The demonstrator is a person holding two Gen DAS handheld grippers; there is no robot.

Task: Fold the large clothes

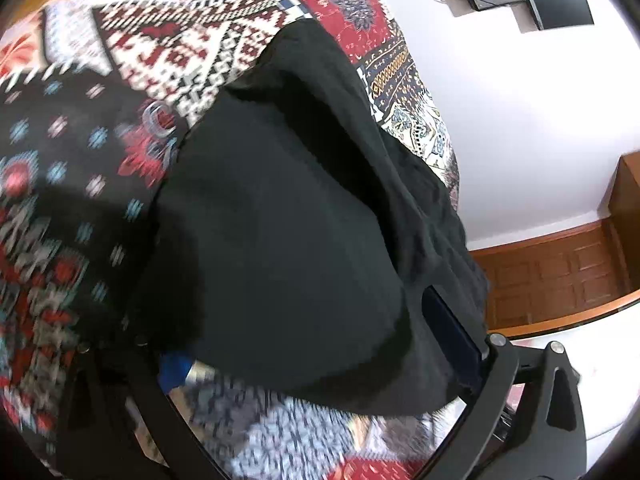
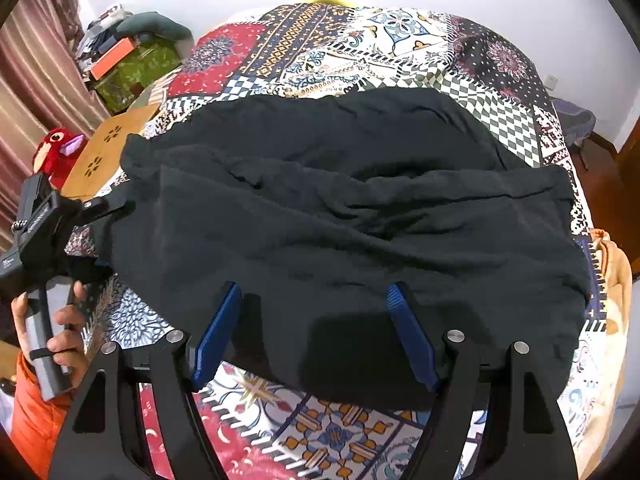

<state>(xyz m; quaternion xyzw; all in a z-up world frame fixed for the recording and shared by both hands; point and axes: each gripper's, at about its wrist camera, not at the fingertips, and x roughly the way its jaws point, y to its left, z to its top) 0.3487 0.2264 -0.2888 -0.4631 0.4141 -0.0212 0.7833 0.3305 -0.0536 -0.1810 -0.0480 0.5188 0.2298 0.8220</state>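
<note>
Black garment (image 2: 340, 208) is spread over the patterned bedspread (image 2: 360, 48), its near hem right under the right gripper (image 2: 316, 332), whose jaws sit wide apart with nothing pinched. Left gripper (image 1: 320, 360) has cloth draped over its fingers; can't tell if it's clamped.

The right gripper (image 2: 314, 330) has ribbed blue pads (image 2: 216, 332) on black arms with silver screw heads. At eight o'clock, an orange quilted sleeve (image 2: 38, 412).
</note>
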